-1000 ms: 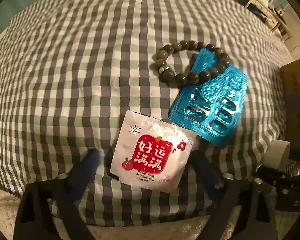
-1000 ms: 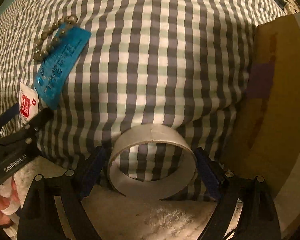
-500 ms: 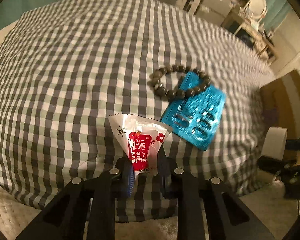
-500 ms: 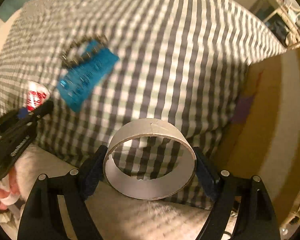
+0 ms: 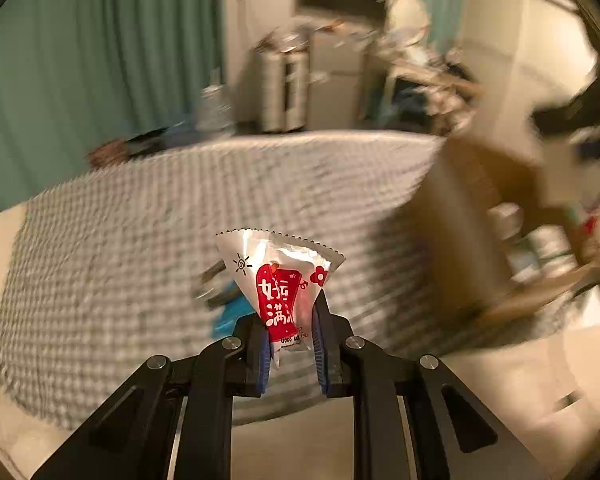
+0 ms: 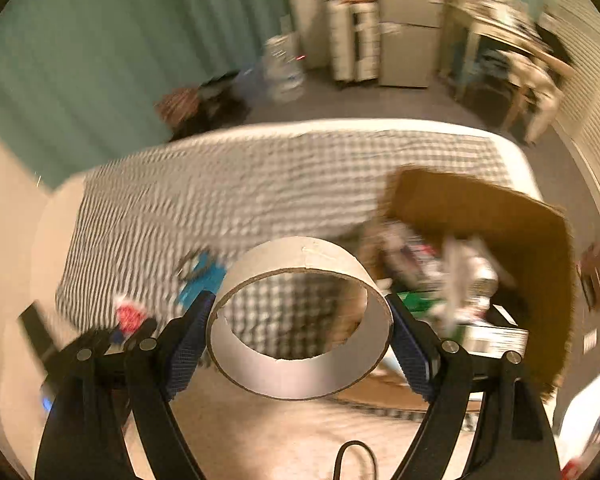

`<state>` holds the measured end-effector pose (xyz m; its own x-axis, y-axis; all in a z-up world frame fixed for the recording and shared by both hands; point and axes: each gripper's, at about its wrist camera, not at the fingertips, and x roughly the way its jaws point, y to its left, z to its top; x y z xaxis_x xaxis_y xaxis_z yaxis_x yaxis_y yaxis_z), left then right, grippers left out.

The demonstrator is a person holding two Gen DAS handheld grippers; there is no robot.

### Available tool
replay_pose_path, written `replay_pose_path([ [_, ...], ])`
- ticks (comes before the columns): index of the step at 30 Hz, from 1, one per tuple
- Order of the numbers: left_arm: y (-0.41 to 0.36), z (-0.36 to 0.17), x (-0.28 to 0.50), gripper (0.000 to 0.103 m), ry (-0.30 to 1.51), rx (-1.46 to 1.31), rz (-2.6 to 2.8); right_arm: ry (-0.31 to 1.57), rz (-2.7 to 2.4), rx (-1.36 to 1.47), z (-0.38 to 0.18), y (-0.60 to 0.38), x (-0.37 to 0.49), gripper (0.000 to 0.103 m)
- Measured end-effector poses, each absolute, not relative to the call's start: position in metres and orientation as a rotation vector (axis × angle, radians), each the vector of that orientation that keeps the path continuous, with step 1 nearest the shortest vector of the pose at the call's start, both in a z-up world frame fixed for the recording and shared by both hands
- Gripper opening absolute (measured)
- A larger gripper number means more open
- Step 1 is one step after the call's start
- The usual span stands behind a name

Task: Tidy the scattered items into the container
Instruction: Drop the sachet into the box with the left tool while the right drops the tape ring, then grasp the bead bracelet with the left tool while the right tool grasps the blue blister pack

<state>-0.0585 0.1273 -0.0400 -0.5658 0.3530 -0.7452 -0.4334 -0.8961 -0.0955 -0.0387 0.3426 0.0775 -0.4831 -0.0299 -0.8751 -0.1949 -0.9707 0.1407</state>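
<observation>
The cardboard box (image 6: pixel 480 216) sits open at the bed's (image 6: pixel 260 184) right edge. My right claw (image 6: pixel 298 330) is clamped across a stiff, light cardboard ring (image 6: pixel 300 376), gripped by its outer wall. My left claw (image 5: pixel 290 346) pinches a slippery, crinkly sachet (image 5: pixel 280 284) low down.

I see a white sachet (image 5: pixel 281 280) with red label, crumpled, upright at lower centre; a cardboard tape ring (image 6: pixel 300 322) mid-frame; the open cardboard box (image 6: pixel 500 240) at right.
</observation>
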Motion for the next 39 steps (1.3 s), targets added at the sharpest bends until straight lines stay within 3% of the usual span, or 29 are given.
replay_pose_path([
  [3, 0.174, -0.009, -0.063, 0.017, 0.015, -1.155, 2.310, 0.403, 2.539, -1.487, 0.075, 0.381, -0.027, 0.083],
  [8, 0.266, 0.025, -0.057, 0.017, 0.091, -1.095, 2.206, 0.522, 2.416, -1.447, 0.062, 0.452, -0.012, 0.083],
  [12, 0.322, 0.006, -0.057, 0.019, 0.135, -1.144, 2.140, 0.642, 2.390, -1.396, 0.060, 0.487, -0.001, 0.084],
  [14, 0.337, -0.009, -0.051, 0.027, 0.179, -1.192, 2.094, 0.676, 2.373, -1.382, 0.055, 0.495, -0.002, 0.084],
  [15, 0.344, -0.013, -0.051, 0.040, 0.189, -1.197, 2.103, 0.709, 2.387, -1.380, 0.054, 0.498, -0.004, 0.085],
  [16, 0.344, -0.017, -0.051, 0.062, 0.184, -1.195, 2.127, 0.744, 2.403, -1.374, 0.053, 0.502, -0.006, 0.088],
  [17, 0.345, -0.018, -0.054, 0.075, 0.179, -1.197, 2.152, 0.753, 2.408, -1.359, 0.052, 0.505, -0.007, 0.091],
  [18, 0.341, -0.019, -0.056, 0.095, 0.172, -1.195, 2.204, 0.734, 2.395, -1.333, 0.051, 0.504, -0.006, 0.091],
  [19, 0.337, -0.020, -0.059, 0.098, 0.164, -1.192, 2.260, 0.714, 2.376, -1.312, 0.052, 0.505, -0.005, 0.091],
  [25, 0.284, -0.001, -0.089, 0.098, -0.004, -1.265, 2.315, 0.837, 2.376, -1.208, 0.056, 0.515, 0.004, 0.091],
  [30, 0.201, 0.027, -0.099, 0.103, -0.017, -1.206, 2.524, 0.790, 2.466, -1.180, 0.071, 0.493, 0.001, 0.091],
  [34, 0.119, 0.002, -0.107, 0.103, 0.102, -1.396, 2.697, 0.702, 2.606, -1.263, 0.071, 0.445, -0.023, 0.092],
  [39, 0.036, -0.061, -0.103, 0.103, 0.039, -1.560, 2.799, 0.598, 2.712, -1.493, 0.037, 0.349, -0.064, 0.092],
])
